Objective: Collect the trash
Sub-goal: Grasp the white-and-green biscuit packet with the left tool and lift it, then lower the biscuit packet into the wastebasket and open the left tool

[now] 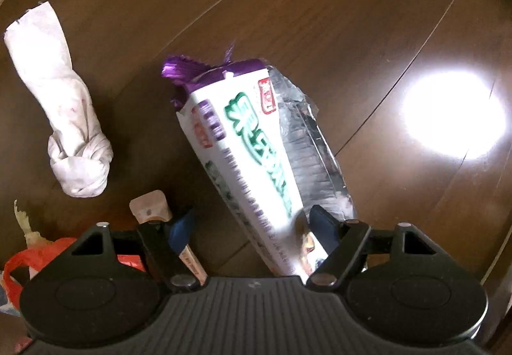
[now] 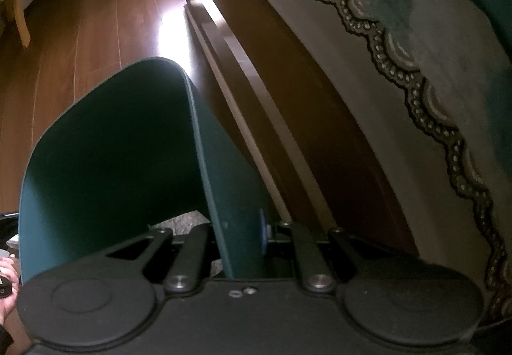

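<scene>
The left claw (image 1: 252, 223) is standing spread wide over a dark wooden floor (image 1: 336, 19), its two blue-padded fingers well apart. A white snack wrapper (image 1: 243, 150) with green lettering, a purple torn end and a silver foil lining is lying between the fingers, its near end running down under the claw body. The right finger is touching or nearly touching the wrapper's foil edge; motion blur is making the contact hard to judge. The left finger is standing clear of the wrapper.

To the left of the wrapper, a crumpled white tissue (image 1: 67, 105) with faint reddish stains is lying on the floor, well apart from the claw. Just beside the left finger, a small pale wooden stick (image 1: 150, 206) is poking out, with a thin printed strip under it. At the lower left an orange plastic bag (image 1: 35, 259) is showing beside the claw body. A bright lamp glare (image 1: 454, 115) is reflecting off the floor on the right.

The right claw (image 2: 238, 236) is pinching the rim of a dark green bin (image 2: 112, 147), its fingers closed on the thin wall. The bin is sitting tilted over a brown floor (image 2: 80, 35), beside a dark wooden frame (image 2: 288, 83). A patterned cloth (image 2: 432, 67) with a scalloped border is hanging at the right.
</scene>
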### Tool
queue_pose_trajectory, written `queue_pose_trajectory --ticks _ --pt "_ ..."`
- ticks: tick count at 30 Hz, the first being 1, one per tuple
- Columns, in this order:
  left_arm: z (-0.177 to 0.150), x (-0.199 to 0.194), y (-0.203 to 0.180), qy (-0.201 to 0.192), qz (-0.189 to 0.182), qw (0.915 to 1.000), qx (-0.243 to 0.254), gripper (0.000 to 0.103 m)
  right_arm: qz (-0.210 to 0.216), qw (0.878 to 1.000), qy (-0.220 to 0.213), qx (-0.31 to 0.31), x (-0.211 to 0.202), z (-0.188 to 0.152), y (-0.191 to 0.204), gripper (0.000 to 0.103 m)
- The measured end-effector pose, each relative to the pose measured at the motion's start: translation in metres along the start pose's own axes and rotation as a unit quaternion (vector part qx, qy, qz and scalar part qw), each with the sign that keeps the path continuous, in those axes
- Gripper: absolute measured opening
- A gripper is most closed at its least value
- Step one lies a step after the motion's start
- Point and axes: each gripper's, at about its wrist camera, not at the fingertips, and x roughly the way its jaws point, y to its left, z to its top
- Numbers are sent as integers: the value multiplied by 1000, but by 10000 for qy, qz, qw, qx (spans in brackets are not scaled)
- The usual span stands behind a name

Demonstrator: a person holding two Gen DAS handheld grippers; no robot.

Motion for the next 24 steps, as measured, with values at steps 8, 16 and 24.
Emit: queue_pose_trajectory --ticks 8,16,24 --pt "2 -7 -4 -50 360 9985 419 20 40 10000 -13 65 5 -1 -6 10" --pt "-8 -57 -13 -598 533 9852 1517 15 127 9998 -150 -36 3 -10 -6 11" --pt "-47 -144 -26 -982 154 9579 2692 15 299 9990 -286 -155 -6 -7 -6 11"
